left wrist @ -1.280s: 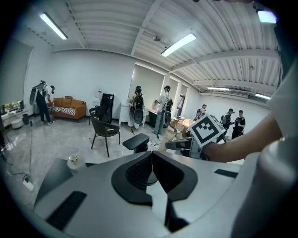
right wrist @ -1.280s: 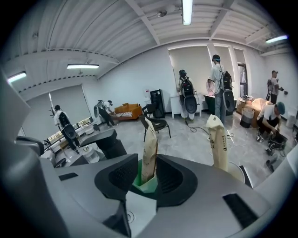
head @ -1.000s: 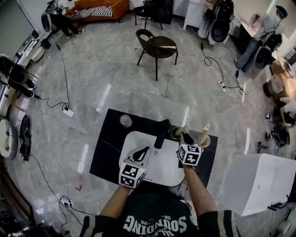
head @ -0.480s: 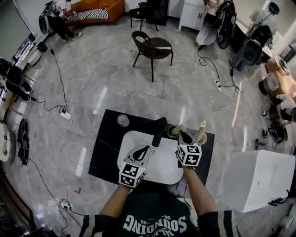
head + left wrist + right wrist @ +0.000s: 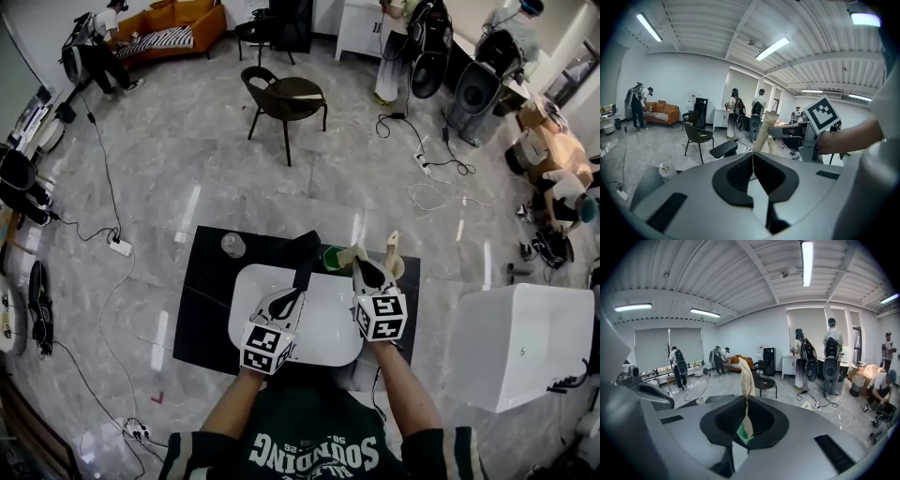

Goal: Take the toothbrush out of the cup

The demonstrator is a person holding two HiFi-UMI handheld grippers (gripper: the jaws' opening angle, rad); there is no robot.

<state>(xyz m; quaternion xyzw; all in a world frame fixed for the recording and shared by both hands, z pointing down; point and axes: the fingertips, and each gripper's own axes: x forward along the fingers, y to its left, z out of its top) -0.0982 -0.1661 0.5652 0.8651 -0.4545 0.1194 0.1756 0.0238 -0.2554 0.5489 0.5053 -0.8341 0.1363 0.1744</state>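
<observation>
My right gripper [image 5: 362, 270] is shut on a beige toothbrush [image 5: 353, 253] and holds it above the table. In the right gripper view the toothbrush [image 5: 746, 376] stands upright between the closed jaws, with a green bit at its lower end. The green cup [image 5: 332, 258] sits just left of it on the black table [image 5: 211, 281]. My left gripper [image 5: 284, 304] hovers over the white oval board [image 5: 323, 328], shut with nothing in it. The left gripper view shows the toothbrush [image 5: 765, 132] held up at the right.
A second beige upright item [image 5: 392, 255] stands in a holder right of my right gripper. A small clear jar [image 5: 232, 245] and a black block [image 5: 306, 258] sit at the table's far side. A white box [image 5: 520, 342] stands to the right. A chair [image 5: 281, 98] is beyond.
My right gripper has risen with the toothbrush, which now sits above and beside the green cup. My left gripper has shifted slightly up.
</observation>
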